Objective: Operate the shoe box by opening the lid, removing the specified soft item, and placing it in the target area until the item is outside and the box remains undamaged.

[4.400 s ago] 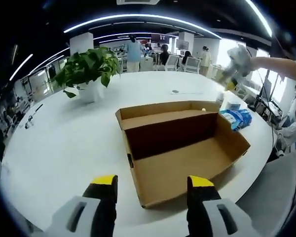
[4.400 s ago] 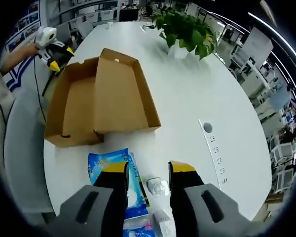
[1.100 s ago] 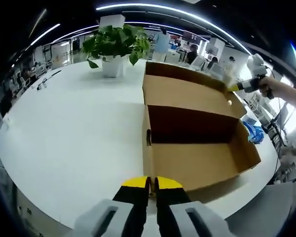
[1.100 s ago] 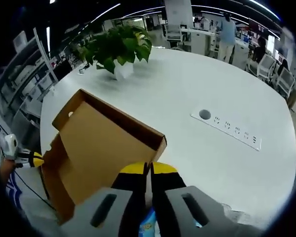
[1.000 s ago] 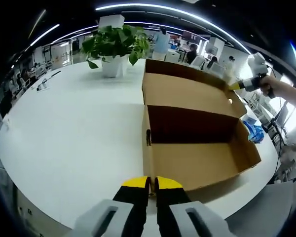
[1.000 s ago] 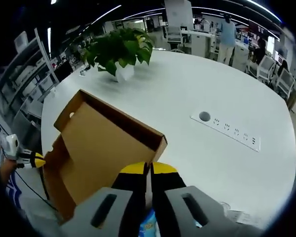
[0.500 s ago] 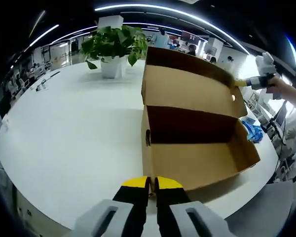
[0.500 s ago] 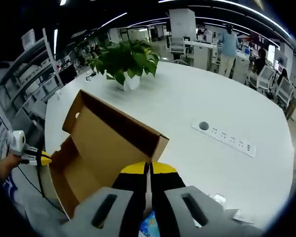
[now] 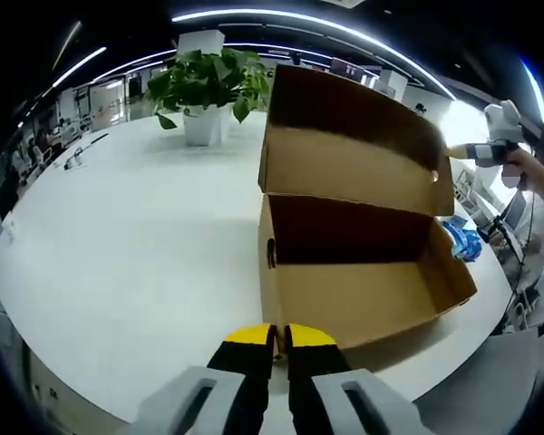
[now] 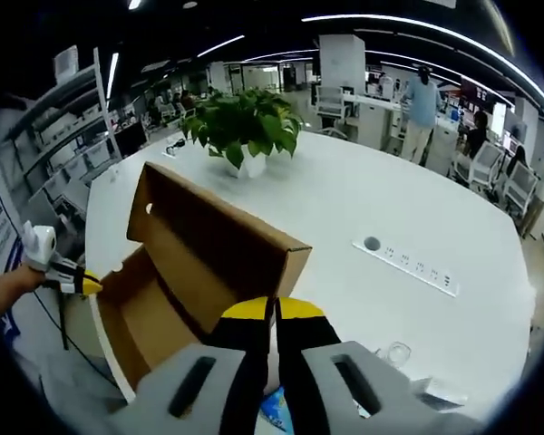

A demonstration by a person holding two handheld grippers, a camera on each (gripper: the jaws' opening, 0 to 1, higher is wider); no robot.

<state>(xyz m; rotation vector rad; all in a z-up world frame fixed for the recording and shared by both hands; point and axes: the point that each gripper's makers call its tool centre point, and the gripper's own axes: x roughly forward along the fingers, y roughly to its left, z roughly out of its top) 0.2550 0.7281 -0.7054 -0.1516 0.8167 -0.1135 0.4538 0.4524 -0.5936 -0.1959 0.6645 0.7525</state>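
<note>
Box (image 9: 363, 290) on table (image 9: 118, 236) w/ lid (image 9: 349, 136) raised steeper than 0.5 s ago. Right claw (image 10: 272, 313) pinched on lid edge; left claw (image 9: 272, 337) clamped on box's near corner. Blue packet (image 9: 462, 237) lies beside box.

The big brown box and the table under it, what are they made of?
The shoe box looks like plain brown cardboard: matte, unprinted, with thin folded walls and a lid that bends up along a crease. The table has a smooth, white, slightly shiny top that catches the ceiling lights. It could be laminate or painted board; the pictures cannot settle which.
</note>
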